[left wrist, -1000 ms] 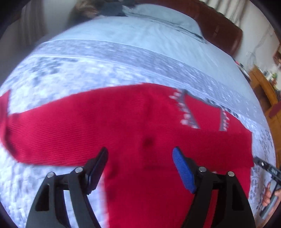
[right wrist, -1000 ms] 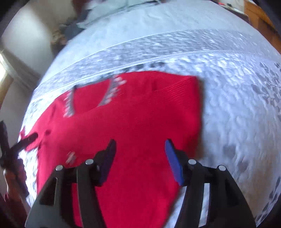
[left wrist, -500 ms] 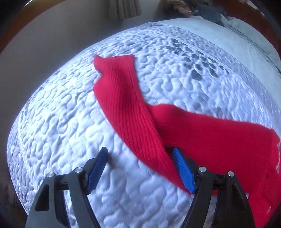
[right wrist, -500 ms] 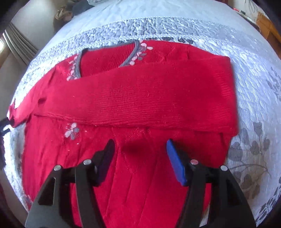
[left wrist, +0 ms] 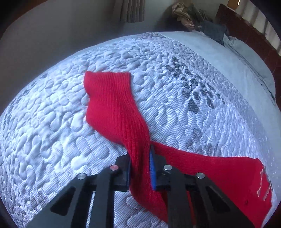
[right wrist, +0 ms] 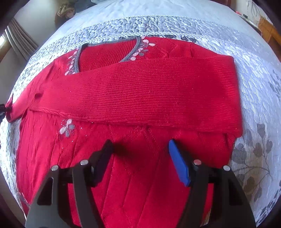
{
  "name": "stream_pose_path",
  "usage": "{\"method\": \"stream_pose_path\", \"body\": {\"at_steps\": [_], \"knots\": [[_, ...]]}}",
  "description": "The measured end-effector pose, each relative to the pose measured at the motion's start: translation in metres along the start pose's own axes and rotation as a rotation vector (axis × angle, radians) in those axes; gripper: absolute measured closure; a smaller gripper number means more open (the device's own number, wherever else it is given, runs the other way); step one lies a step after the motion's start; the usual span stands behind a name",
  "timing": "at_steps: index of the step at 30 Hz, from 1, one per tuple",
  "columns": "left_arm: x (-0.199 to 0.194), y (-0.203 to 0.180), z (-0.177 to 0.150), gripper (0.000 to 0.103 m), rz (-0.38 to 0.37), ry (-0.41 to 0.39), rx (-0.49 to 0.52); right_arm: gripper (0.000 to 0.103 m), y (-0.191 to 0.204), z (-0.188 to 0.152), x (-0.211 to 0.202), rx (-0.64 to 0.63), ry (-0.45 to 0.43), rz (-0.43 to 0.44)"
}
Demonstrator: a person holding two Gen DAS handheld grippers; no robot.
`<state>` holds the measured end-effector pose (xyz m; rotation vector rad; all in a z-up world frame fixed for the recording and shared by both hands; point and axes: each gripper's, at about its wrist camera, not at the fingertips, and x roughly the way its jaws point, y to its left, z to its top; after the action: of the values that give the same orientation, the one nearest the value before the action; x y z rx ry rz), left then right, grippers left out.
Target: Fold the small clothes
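Observation:
A red knit sweater (right wrist: 140,98) with a grey V-neck and pale flower trim lies flat on the quilted bed. One sleeve (right wrist: 158,98) is folded across its chest. The other sleeve (left wrist: 114,105) stretches out over the quilt in the left wrist view. My left gripper (left wrist: 140,157) is shut on that sleeve about midway along it. My right gripper (right wrist: 140,149) is open and empty, hovering over the lower front of the sweater, below the folded sleeve.
The grey-white quilted bedspread (left wrist: 52,122) covers the bed; its edge drops off to the left. A pile of clothes (left wrist: 198,15) and a dark wooden headboard (left wrist: 245,26) lie at the far end. Curtains (right wrist: 19,40) hang at the left.
My left gripper swung from the sweater body out to the loose sleeve and closed on it. My right gripper drew back slightly and stays open over the sweater.

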<state>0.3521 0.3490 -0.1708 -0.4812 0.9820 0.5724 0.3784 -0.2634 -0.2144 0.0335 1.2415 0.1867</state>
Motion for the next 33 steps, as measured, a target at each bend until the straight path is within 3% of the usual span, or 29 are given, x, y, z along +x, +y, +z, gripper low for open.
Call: {"method": "stream_pose_path", "body": {"at_steps": [5,9,16,23,27,33], "knots": [[-0.032,-0.032,-0.006,0.089,-0.101,-0.095,0.067,0.037,-0.005,-0.004,-0.008,0.022,-0.009,0.026],[-0.060,-0.078,-0.019,0.089,-0.194,-0.144,0.159,0.037,-0.007,-0.009,-0.024,0.027,-0.043,0.044],[-0.102,-0.167,-0.065,0.089,-0.338,-0.167,0.328,0.037,-0.008,-0.022,-0.051,0.010,-0.094,0.053],[-0.116,-0.257,-0.134,0.089,-0.450,-0.122,0.471,0.037,-0.012,-0.036,-0.063,0.016,-0.117,0.069],[-0.116,-0.295,-0.165,0.089,-0.503,-0.079,0.500,0.037,-0.018,-0.042,-0.067,0.019,-0.125,0.072],[-0.105,-0.339,-0.207,0.089,-0.518,-0.036,0.563,0.037,-0.034,-0.051,-0.069,0.050,-0.126,0.065]]}}
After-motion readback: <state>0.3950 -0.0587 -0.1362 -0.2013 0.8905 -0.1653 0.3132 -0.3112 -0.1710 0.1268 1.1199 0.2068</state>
